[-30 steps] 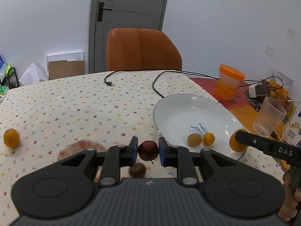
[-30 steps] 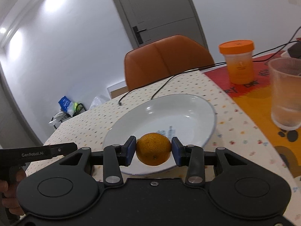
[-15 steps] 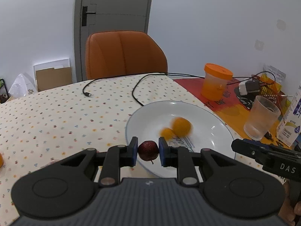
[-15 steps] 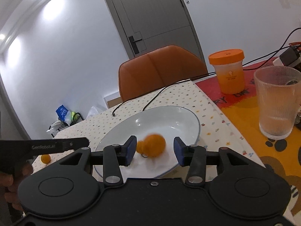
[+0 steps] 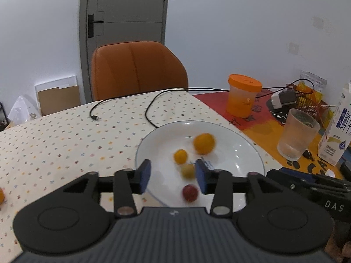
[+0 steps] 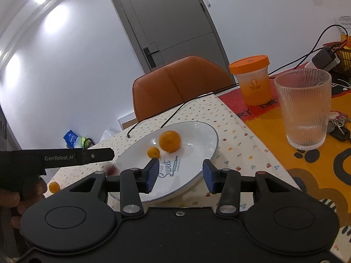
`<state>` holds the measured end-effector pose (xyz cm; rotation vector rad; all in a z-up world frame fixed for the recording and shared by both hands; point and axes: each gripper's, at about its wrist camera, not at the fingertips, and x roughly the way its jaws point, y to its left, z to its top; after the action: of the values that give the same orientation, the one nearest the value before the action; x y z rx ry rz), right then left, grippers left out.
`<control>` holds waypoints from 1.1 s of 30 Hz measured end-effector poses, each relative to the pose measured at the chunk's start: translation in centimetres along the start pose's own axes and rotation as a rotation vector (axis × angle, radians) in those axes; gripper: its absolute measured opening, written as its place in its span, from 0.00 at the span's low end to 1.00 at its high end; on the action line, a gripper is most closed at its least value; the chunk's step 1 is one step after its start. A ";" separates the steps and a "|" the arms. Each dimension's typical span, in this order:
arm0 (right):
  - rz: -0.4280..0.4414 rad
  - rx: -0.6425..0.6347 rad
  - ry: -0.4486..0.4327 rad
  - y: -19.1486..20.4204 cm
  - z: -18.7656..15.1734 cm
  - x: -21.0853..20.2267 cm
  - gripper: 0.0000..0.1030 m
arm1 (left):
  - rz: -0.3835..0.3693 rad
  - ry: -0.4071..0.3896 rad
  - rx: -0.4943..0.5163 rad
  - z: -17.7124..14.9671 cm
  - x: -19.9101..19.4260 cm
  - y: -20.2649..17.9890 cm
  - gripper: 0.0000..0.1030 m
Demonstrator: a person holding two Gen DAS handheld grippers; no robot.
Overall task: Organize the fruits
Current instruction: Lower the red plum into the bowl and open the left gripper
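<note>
White plate [image 5: 245, 144] near tabletop's right edge gathers fruit: we've both grippers' fingers spread, empty; red fruit [image 5: 190, 193] drops in w/ big orange [image 5: 204, 143].

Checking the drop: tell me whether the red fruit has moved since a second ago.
Yes. The red fruit has left the now-open left gripper and lies blurred on the near part of the white plate.

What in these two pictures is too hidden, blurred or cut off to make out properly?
- Red fruit, left view: motion-blurred; resting or rolling unclear. Right view: mostly behind the right gripper's finger.
- Orange fruit on the table, left view: cut by the frame edge.
- Milk carton, left view: cut off at the right edge.
</note>
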<state>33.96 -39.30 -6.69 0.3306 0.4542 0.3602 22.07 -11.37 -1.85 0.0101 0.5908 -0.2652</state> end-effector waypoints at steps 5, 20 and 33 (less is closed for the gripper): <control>0.016 -0.008 0.004 0.6 -0.1 0.0 0.45 | 0.056 -0.008 -0.023 0.0 -1.0 1.8 0.62; 0.055 -0.044 0.038 3.9 -0.8 0.6 0.61 | 0.188 -0.015 -0.088 -1.5 -4.7 7.5 0.82; 0.108 -0.109 0.072 7.6 -1.1 1.7 0.71 | 0.254 0.007 -0.147 -3.2 -6.1 11.0 0.82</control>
<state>32.90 -31.62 -5.31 0.2369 0.4858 0.5014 18.15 1.00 -1.88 -0.0554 0.6083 0.0254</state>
